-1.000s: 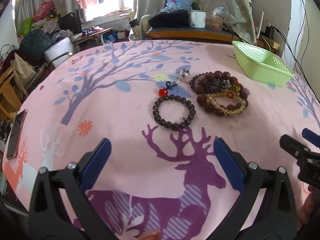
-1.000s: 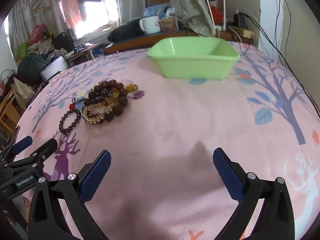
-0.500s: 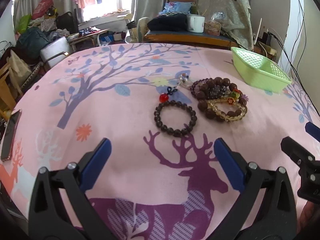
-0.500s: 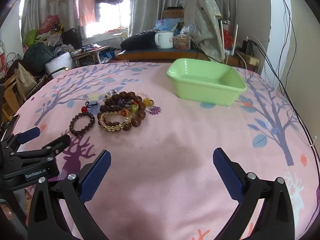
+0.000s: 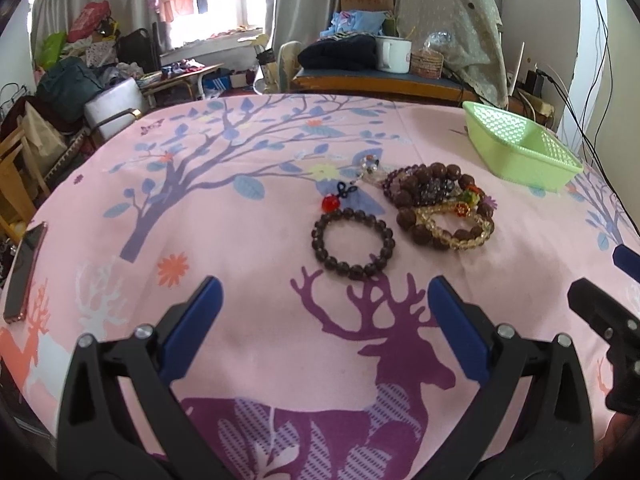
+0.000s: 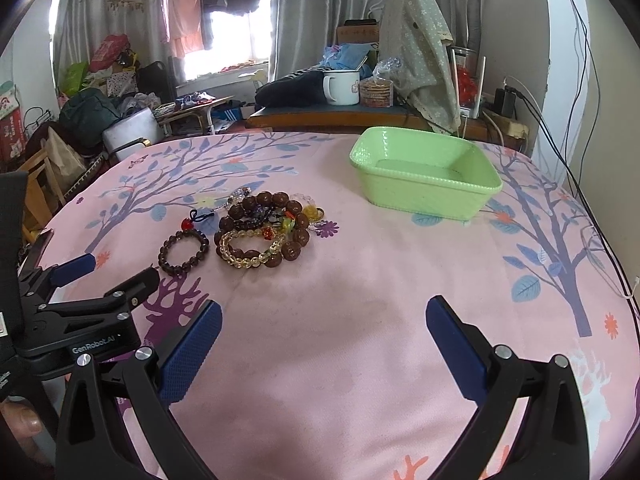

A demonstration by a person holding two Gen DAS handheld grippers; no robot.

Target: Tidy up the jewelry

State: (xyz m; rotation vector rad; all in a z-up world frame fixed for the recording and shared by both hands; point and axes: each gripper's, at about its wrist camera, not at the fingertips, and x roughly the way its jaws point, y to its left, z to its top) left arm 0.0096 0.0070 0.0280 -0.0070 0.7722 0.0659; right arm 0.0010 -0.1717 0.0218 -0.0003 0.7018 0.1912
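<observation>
Since the earlier frames both grippers have risen and tilted up a little, so the room behind the table shows more and the jewelry sits lower in the right view. The left gripper [image 5: 324,300] hangs above the pink tablecloth [image 5: 248,240] with its 2 blue pads wide apart and nothing between them. The right gripper [image 6: 324,324] is also spread wide and holds nothing.

Just beyond the left gripper lies the dark bead bracelet [image 5: 353,245], a flat round ring of small brown beads, alone on the cloth. At its far edge there is a red bead with a dark blue knotted cord [image 5: 340,197]. Just right of it is the pile of bracelets [image 5: 440,208]: big brown wooden beads, clear yellow beads and some small coloured pieces, tangled together. The pile is longer from left to right.

Far right stands the green basket [image 6: 424,196], well apart from the pile, its long axis running left to right in the right view. A phone [image 5: 24,268] lies at the left edge of the cloth.
</observation>
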